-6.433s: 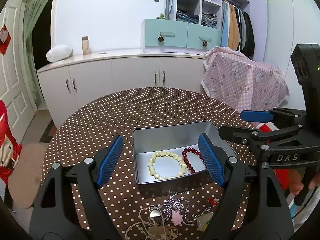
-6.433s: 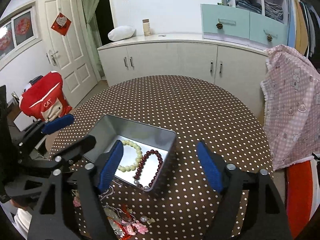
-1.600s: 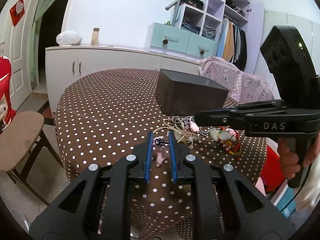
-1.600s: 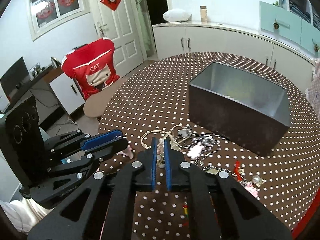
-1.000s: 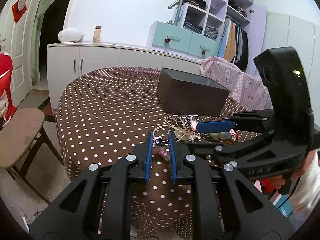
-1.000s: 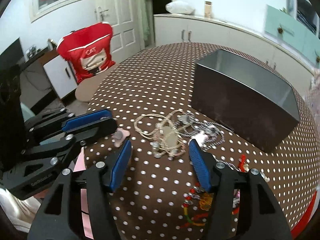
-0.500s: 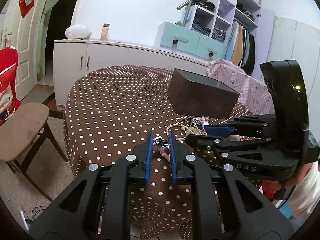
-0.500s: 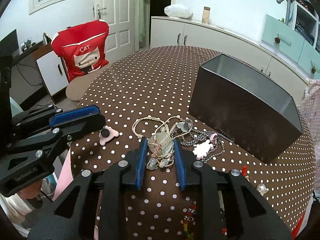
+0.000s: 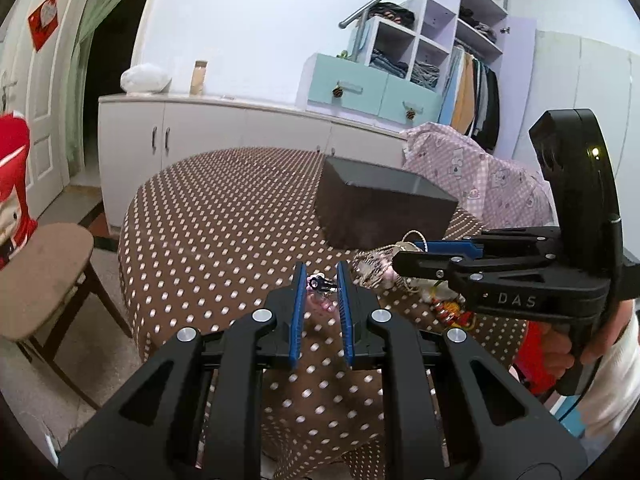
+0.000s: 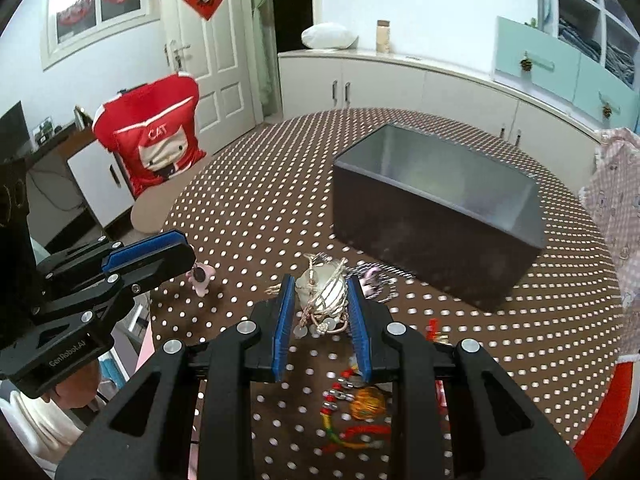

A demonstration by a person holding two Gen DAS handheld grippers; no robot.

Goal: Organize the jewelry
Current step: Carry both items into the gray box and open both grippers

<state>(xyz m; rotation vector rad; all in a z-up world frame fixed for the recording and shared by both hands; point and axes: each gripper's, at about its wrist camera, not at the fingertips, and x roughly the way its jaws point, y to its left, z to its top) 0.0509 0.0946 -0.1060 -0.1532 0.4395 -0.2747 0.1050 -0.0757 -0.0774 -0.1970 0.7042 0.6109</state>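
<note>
Right tool (image 10: 322, 304) is clamped on a pale stone pendant wrapped in cord (image 10: 320, 290), pads pressing both its sides. The cord and some small discs hang below the pads. The rest of the tangle, a silver chain with a pink charm (image 10: 372, 278), lies just ahead and to the right of the tool on the counter (image 10: 248, 216).

Left tool (image 9: 320, 284) is nearly closed on a small dark clip with a pink charm (image 9: 318, 283) held at its tips, low over the counter's near edge. From the right view, that charm (image 10: 199, 275) sits just past the left tool's tips.

The metal box (image 10: 436, 208) sits ahead and to the right of the right tool, open side up.

To do this step well, I'd say:
- lift the pendant slowly and straight up; the cord looks snagged with the chain, so watch whether the chain comes along
- if it drags, use the left tool to pin the chain down, but that tool is already loaded
- clear the box's near wall before moving over it, then release low inside
- red and yellow beaded string (image 10: 352, 412) under the right tool: keep the dangling cord off it
</note>
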